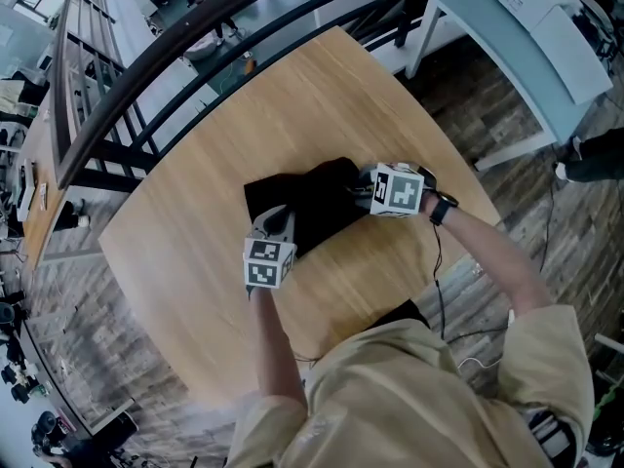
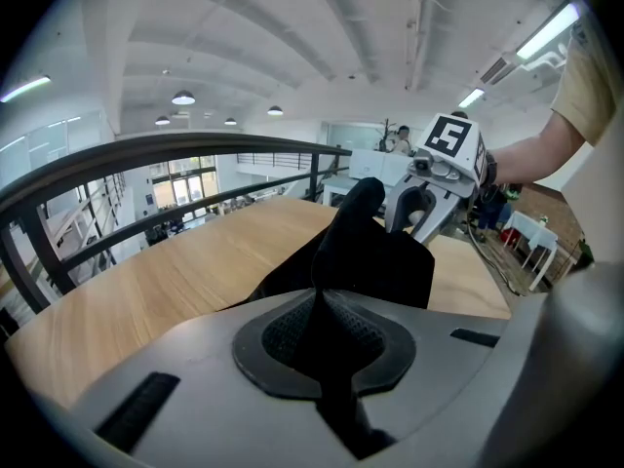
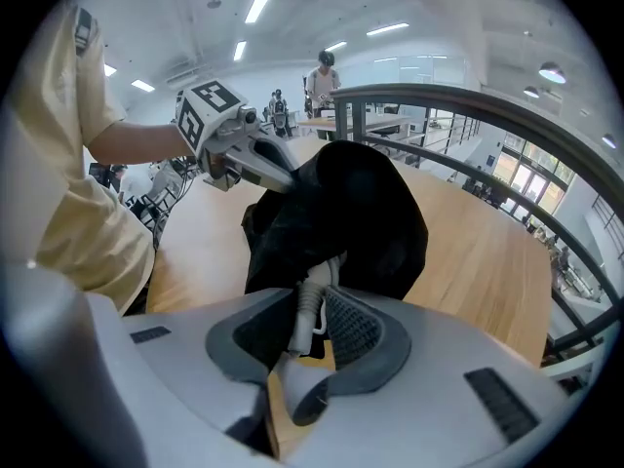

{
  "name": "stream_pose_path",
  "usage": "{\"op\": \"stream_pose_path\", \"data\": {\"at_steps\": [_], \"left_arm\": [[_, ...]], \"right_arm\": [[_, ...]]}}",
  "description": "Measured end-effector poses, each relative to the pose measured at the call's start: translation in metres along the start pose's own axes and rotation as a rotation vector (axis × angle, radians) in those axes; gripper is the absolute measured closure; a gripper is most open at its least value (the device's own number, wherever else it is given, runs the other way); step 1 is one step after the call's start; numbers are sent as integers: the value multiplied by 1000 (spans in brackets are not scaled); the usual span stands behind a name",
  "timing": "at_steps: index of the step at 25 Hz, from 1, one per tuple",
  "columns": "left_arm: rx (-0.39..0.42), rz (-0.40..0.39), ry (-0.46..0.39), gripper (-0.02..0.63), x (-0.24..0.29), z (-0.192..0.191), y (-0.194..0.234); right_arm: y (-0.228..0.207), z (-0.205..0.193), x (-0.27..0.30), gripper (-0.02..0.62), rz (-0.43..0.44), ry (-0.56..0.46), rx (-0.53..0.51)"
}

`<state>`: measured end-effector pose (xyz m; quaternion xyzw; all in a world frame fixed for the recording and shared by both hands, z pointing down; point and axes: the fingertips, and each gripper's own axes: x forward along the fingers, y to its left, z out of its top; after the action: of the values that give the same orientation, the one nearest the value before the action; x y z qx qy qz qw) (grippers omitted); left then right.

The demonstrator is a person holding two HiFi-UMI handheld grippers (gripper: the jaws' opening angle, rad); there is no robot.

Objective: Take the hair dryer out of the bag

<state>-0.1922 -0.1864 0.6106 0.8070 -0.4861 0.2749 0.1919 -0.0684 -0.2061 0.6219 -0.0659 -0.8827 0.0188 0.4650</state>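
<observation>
On wooden table (image 1: 185, 261): left gripper (image 2: 325, 337) clenched on black bag (image 1: 310, 201); right gripper (image 3: 308, 334) grasping grey ribbed cord (image 3: 314, 295)

A black bag (image 1: 310, 203) lies at the middle of the round wooden table (image 1: 185, 247). The left gripper (image 1: 276, 220) meets its near-left edge, and the right gripper (image 1: 359, 189) meets its right side. A dark railing (image 1: 146, 52) curves along the far left.
</observation>
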Motion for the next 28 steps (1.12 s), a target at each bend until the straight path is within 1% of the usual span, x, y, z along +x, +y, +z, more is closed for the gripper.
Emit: {"op": "stream_pose_path", "data": {"at_steps": [6,10,14,20,24,28], "left_arm": [[0,-24,7,584,1,-4,-9],[-1,-41,4,584,4,-3,-16],[2,-54,-2,584,5,-3,-21],[4,-63,0,584,5,-5,-24],[2,-62,-3,584,5,-6,-26],[6,-64,2,584,4,-5,-26]], "right_arm": [[6,11,-27,506,-21,-1,-65],[8,15,-43,509,-39,-30,-95],[11,5,-48,509,-36,-38,-25],[10,-7,-48,509,-33,-105,54],[14,-15,-47,508,-29,-101,79],[13,-22,-45,508,-21,-110,137]]}}
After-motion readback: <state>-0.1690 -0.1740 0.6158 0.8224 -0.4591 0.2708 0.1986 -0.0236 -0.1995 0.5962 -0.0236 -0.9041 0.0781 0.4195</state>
